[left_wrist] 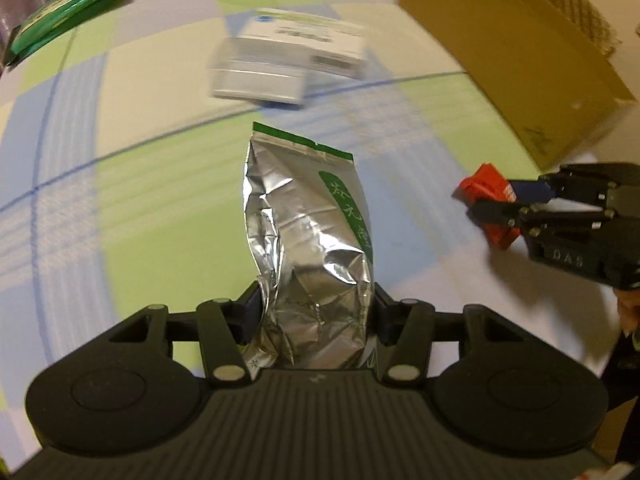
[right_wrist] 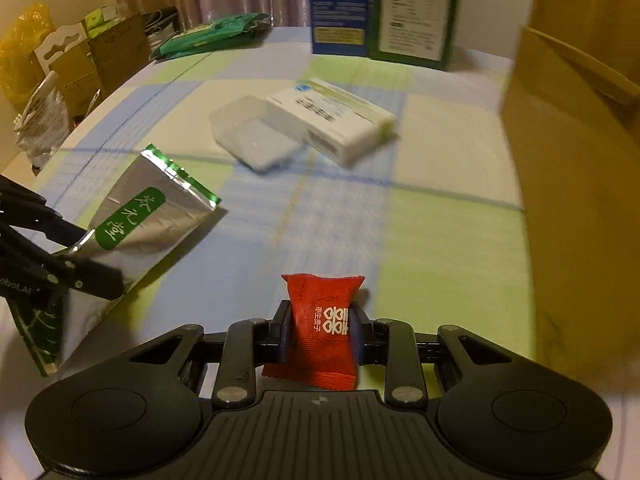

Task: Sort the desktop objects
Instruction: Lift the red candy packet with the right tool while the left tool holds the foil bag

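My left gripper [left_wrist: 318, 312] is shut on a silver foil pouch [left_wrist: 308, 240] with a green label; the pouch sticks out forward above the checked tablecloth. From the right wrist view the same pouch [right_wrist: 148, 220] shows at the left, with the left gripper [right_wrist: 80, 276] clamped on its lower part. My right gripper [right_wrist: 320, 328] is shut on a small red candy packet [right_wrist: 324, 328] with white characters. The left wrist view shows that red packet [left_wrist: 486, 192] at the right edge, between the right gripper's fingers [left_wrist: 496, 212].
A white medicine box [right_wrist: 332, 120] and a clear plastic lid [right_wrist: 252, 136] lie mid-table. A large cardboard box [right_wrist: 580, 200] stands at the right. Blue and green cartons [right_wrist: 380, 8] stand at the back, and a green foil bag [right_wrist: 208, 36] lies far left. Bags and boxes stand beyond the table's left edge.
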